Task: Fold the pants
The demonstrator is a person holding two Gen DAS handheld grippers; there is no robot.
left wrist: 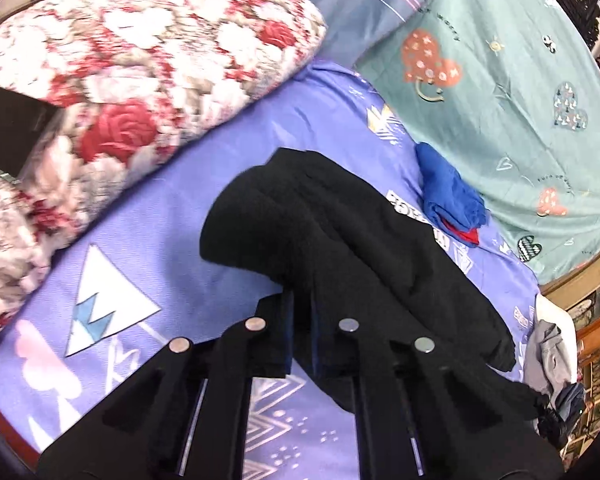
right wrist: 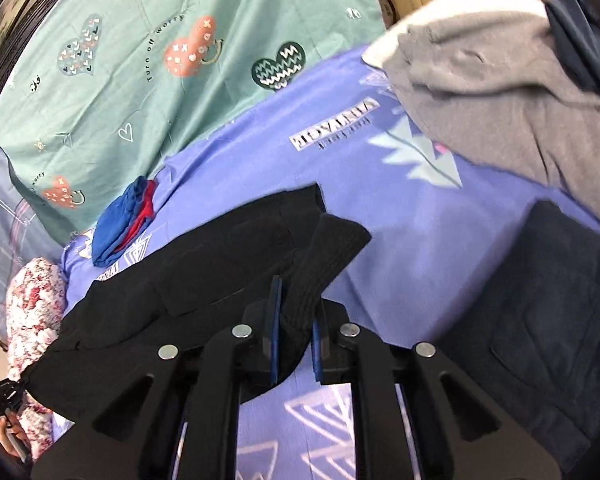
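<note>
Black pants [left wrist: 340, 232] lie bunched on a purple patterned bedsheet [left wrist: 172, 232]. My left gripper [left wrist: 300, 332] is shut on one end of the pants, the cloth pinched between its blue pads. In the right wrist view the same pants [right wrist: 204, 264] stretch to the left across the sheet [right wrist: 420, 224]. My right gripper [right wrist: 296, 336] is shut on a ribbed cuff or waistband end of the pants [right wrist: 328, 256]. Both ends are lifted slightly off the sheet.
A floral quilt [left wrist: 140, 52] lies at the left. A teal heart-print sheet [left wrist: 500, 92] lies behind. A blue and red cloth [left wrist: 452, 196] sits by the pants. A grey garment [right wrist: 500, 92] and a dark blue garment [right wrist: 548, 312] lie at the right.
</note>
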